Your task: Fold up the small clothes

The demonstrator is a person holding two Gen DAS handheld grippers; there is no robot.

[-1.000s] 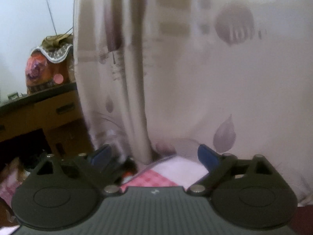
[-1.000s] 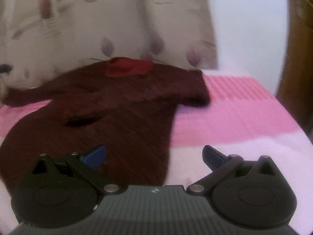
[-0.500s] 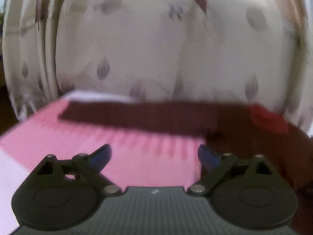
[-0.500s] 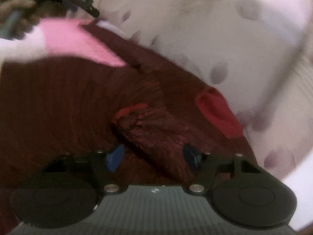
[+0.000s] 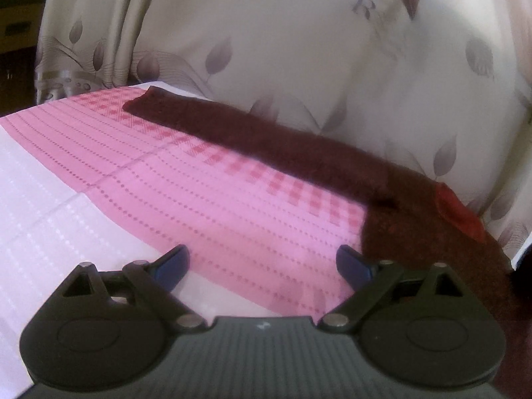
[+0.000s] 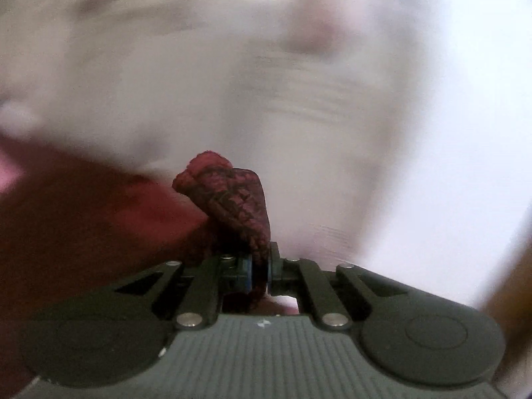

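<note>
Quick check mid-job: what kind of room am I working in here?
Probably a bedroom: a maroon sweater lies on a pink checked bedsheet, a leaf-print curtain hangs right behind it, and wooden furniture stands at far left.

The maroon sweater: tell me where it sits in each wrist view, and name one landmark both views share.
Left wrist view: the maroon sweater lies at right on the pink cloth, one sleeve stretching up-left; the left gripper is open above the cloth.
Right wrist view: a bunched fold of it stands at centre, pinched in the shut right gripper; the rest blurs off left.
Shared landmark: the leaf-print curtain, blurred in the right view.
</note>
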